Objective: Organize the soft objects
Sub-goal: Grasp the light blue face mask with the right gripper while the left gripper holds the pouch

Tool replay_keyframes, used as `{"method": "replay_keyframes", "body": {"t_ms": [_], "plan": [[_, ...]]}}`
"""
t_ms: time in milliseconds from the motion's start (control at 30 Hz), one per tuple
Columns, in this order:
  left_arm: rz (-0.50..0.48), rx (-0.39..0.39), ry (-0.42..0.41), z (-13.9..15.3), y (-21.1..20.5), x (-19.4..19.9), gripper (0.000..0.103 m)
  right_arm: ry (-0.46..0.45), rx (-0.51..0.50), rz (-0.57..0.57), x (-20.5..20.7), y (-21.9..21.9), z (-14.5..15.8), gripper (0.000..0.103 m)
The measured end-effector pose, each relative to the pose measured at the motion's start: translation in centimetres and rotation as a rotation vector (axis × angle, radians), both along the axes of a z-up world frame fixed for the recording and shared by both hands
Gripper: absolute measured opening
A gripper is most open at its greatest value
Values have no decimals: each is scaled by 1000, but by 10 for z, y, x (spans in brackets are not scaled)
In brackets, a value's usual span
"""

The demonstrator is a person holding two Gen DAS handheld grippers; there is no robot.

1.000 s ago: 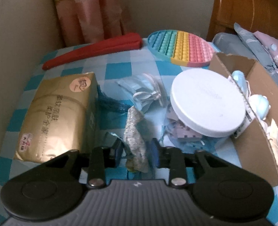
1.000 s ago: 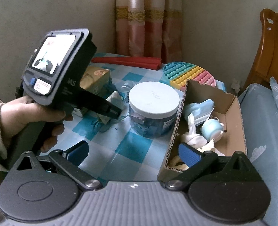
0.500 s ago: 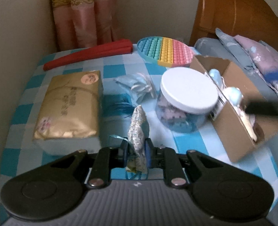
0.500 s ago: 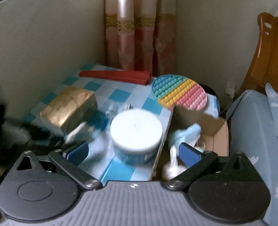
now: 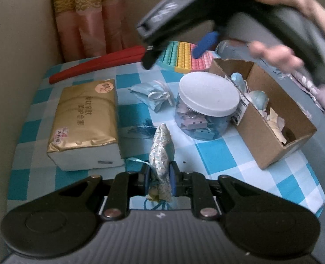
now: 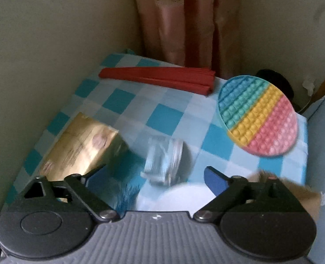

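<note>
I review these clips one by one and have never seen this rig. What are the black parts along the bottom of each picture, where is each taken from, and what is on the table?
No robot here: a person holds a hand-held gripper in each hand, and a camera on each looks forward along its two fingers. The left hand-held gripper is shut on a glittery soft pouch. The right hand-held gripper has open, empty jaws that have just been closing a little; its picture is blurred. It also shows in the left view, in the person's hand. On the checked tablecloth lie a gold tissue pack, a folded face mask, a white-lidded jar, a cardboard box, a rainbow pop mat and a red fan.
</note>
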State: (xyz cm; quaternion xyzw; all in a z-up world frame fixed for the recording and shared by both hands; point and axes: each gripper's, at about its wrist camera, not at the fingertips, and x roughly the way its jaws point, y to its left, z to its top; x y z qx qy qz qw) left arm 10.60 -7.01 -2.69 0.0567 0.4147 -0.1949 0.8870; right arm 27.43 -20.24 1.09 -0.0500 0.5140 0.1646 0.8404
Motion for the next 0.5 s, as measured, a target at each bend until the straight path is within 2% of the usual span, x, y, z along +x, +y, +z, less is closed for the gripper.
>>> {"method": "replay_keyframes", "body": {"t_ms": [67, 133, 200, 400, 500], "plan": [[-1, -1, 3, -1, 0, 1, 16, 48, 0, 6, 19, 7, -10, 93], [1, -3, 5, 0, 1, 2, 16, 104, -12, 0, 33, 11, -22, 86], [-2, -6, 3, 0, 1, 3, 16, 146, -12, -4, 44, 13, -33, 85], [-8, 1, 13, -5, 0, 6, 16, 203, -26, -6, 63, 19, -51, 82], [-13, -2, 24, -8, -2, 8, 16, 223, -63, -5, 69, 25, -63, 75]]}}
